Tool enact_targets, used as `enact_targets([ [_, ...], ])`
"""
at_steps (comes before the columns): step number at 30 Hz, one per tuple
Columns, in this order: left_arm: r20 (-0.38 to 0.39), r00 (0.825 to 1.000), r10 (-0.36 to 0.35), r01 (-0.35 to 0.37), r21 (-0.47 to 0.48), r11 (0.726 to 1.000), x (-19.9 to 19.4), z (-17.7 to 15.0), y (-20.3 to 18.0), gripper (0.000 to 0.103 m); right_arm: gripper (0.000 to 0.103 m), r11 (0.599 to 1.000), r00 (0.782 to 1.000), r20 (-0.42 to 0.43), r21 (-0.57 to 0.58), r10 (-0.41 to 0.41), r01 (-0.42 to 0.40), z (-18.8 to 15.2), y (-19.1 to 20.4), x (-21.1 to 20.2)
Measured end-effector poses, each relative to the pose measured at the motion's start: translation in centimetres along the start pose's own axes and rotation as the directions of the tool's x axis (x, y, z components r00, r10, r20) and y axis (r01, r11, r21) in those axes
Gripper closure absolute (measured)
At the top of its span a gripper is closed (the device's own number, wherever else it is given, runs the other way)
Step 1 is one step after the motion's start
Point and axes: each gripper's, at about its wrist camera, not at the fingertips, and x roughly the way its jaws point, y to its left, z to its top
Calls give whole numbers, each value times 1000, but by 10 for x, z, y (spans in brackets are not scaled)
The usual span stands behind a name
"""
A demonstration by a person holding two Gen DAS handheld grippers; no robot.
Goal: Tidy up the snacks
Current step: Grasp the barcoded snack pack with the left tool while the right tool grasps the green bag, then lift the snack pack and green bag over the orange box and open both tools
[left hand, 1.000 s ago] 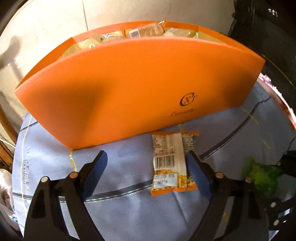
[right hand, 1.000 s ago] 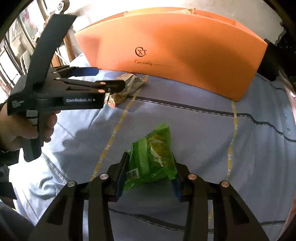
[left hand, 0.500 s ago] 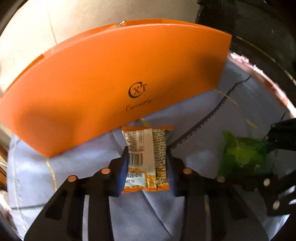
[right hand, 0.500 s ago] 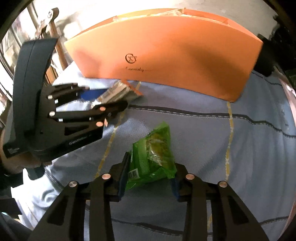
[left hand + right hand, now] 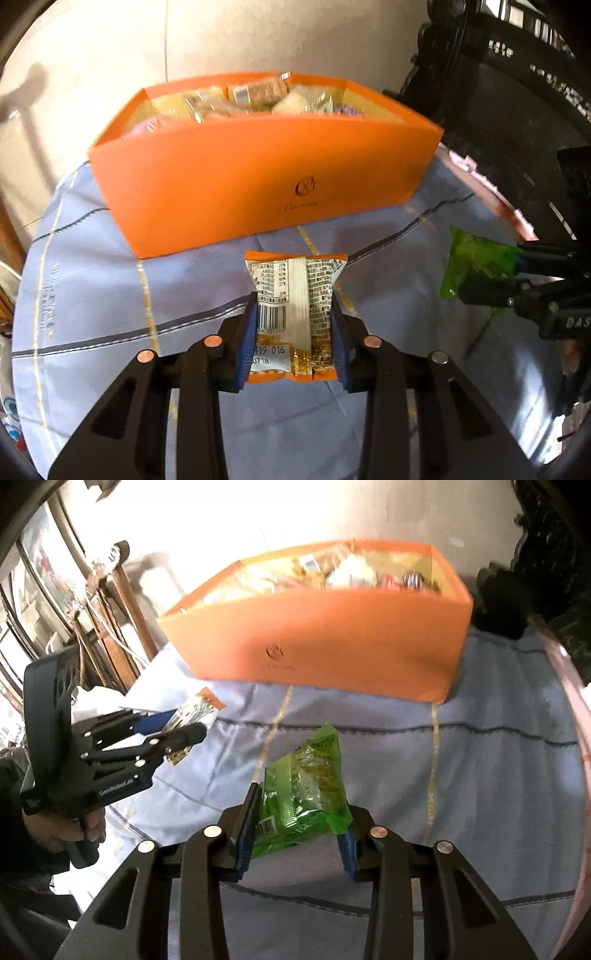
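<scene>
An orange-and-white snack packet [image 5: 295, 310] with a barcode is clamped between the blue pads of my left gripper [image 5: 293, 328], lifted off the cloth. In the right wrist view the same left gripper [image 5: 184, 723] holds that packet [image 5: 195, 710] at the left. My right gripper [image 5: 299, 827] is shut on a green snack bag [image 5: 306, 779], also raised; the green bag [image 5: 476, 262] shows at the right of the left wrist view. Ahead of both stands an open orange box [image 5: 258, 184], also [image 5: 325, 642], filled with several wrapped snacks.
A pale blue cloth [image 5: 92, 288] with dark and yellow stripes covers the round table, whose copper-toned rim [image 5: 569, 716] curves along the right. Dark carved furniture [image 5: 517, 92] stands at the back right, wooden chair parts [image 5: 110, 605] at the left. A person's hand [image 5: 62, 827] grips the left tool.
My left gripper closed on the orange-and-white packet and lifted it off the cloth. My right gripper rose with the green bag. The box's open top has come into view.
</scene>
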Motion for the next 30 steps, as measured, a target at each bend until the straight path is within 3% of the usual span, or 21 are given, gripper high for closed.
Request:
enact_targets([
  [6, 107, 994, -4, 5, -15, 1000, -61, 37, 7, 69, 65, 1000, 993, 116, -15, -3, 5, 42, 9, -52],
  [11, 219, 975, 35, -36, 2, 999, -95, 108, 6, 69, 65, 999, 971, 237, -27, -18, 25, 110, 7, -102],
  [18, 297, 951, 86, -89, -1, 996, -100, 185, 5, 69, 65, 995, 949, 311, -63, -56, 79, 191, 4, -121],
  [27, 261, 955, 141, -140, -24, 990, -63, 214, 14, 69, 65, 992, 950, 301, -61, -88, 112, 232, -12, -91],
  [29, 237, 959, 152, -151, -25, 988, -51, 214, 17, 66, 59, 993, 959, 272, -70, -75, 98, 235, -17, -75],
  [30, 208, 965, 160, -157, -33, 987, -41, 215, 21, 37, 51, 992, 965, 250, -72, -84, 105, 236, -19, -66],
])
